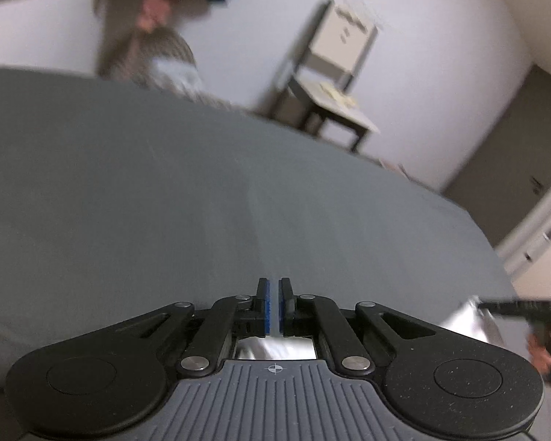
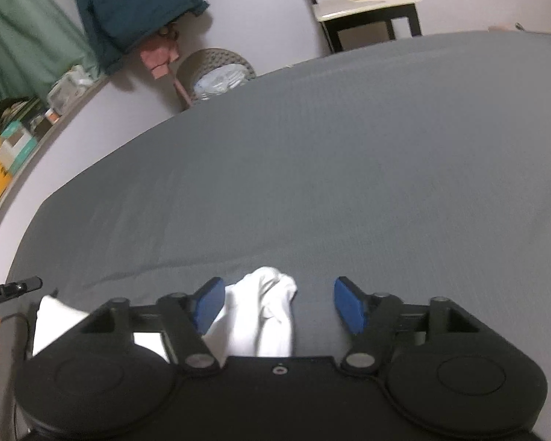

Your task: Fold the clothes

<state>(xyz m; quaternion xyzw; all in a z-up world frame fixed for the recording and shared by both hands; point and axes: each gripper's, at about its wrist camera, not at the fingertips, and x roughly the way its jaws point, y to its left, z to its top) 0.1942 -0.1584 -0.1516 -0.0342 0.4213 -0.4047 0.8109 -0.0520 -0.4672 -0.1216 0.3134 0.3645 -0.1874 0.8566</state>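
**Right wrist view: white cloth bunched between spread fingers, fold not yet visible**

Right wrist view shows the right gripper (image 2: 279,303) with its blue pads set wide apart and nothing pinched between them. A white garment (image 2: 264,316) lies crumpled on the grey bed sheet (image 2: 349,183), its raised lump sitting in the gap between the pads, nearer the left-hand one; whether it touches that pad I cannot tell. More of the same cloth spreads flat off to that side, toward the other tool.

The left gripper (image 1: 274,308) has its pads drawn nearly together, with a pale sliver showing in the slit. That may be a thin edge of the garment, but I cannot be sure. White cloth also shows under its body.

Judging by the rumpled heap, no tidy fold is in place; the garment looks as though it needs spreading or gathering. Beyond the garment the sheet is bare up to the far edge of the bed.
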